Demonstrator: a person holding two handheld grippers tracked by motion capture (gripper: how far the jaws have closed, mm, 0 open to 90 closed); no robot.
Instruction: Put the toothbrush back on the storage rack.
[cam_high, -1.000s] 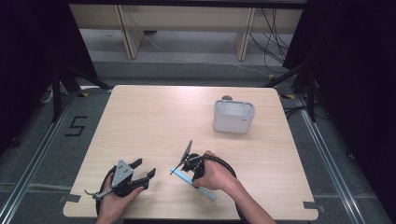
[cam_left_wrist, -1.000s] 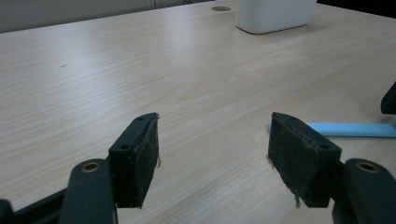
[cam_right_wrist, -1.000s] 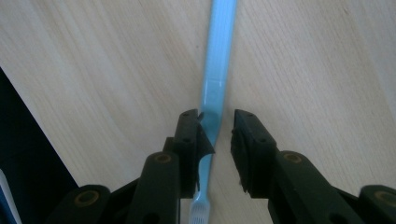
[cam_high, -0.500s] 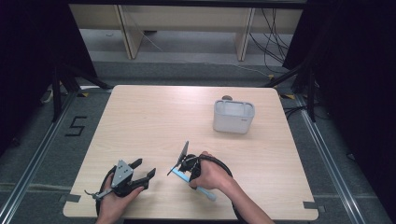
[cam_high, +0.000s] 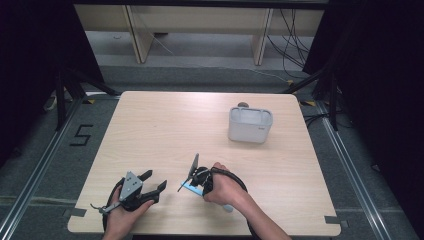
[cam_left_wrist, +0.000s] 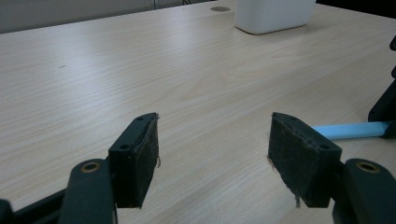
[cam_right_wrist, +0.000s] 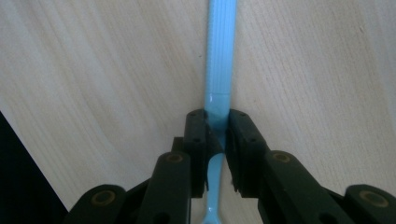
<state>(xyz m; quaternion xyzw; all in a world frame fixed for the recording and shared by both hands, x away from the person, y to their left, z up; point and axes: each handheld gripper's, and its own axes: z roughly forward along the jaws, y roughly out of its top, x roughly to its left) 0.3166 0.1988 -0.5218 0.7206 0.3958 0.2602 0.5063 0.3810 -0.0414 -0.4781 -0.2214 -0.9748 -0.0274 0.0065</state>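
My right gripper (cam_right_wrist: 216, 140) fingers just closed onto the blue toothbrush (cam_right_wrist: 219, 60), now clamped, hand tipped down near the bench (cam_high: 165, 130) front edge, left gripper (cam_left_wrist: 212, 158) fingers apart, resting low.

right tongs (cam_right_wrist: 216, 135): jaws have just closed further, now pinching the light blue handle (cam_right_wrist: 220, 56)
right hand (cam_high: 222, 184): shifted slightly

A slim light-blue plastic handle (cam_right_wrist: 219, 70), ribbed along its length, lies flat near the table's front edge.
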